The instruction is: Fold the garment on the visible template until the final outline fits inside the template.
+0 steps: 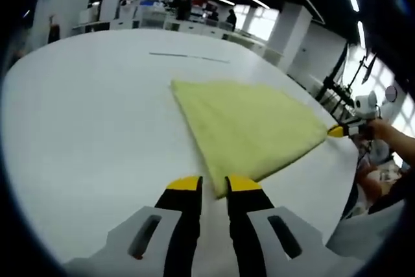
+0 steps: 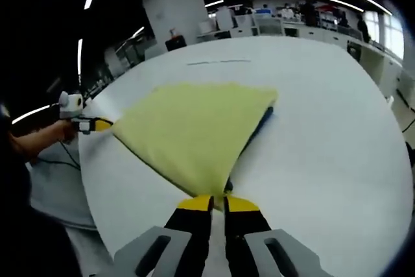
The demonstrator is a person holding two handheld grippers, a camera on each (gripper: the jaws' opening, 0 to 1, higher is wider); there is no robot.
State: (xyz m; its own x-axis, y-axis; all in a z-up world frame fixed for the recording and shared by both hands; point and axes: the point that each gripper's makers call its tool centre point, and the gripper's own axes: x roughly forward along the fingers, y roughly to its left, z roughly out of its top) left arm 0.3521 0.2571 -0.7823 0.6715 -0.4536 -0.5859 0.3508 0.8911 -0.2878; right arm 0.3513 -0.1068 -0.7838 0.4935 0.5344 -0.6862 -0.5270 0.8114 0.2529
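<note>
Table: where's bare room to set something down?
The white table is bare on the side of the yellow cloth away from the far gripper, and beyond it up to the dark line. It is crowded at the near corners, where the left gripper and right gripper pinch the cloth.

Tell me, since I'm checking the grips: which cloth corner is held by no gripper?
The far corner of the cloth, lying loose on the table. The left gripper and right gripper each pinch a near corner.
</note>
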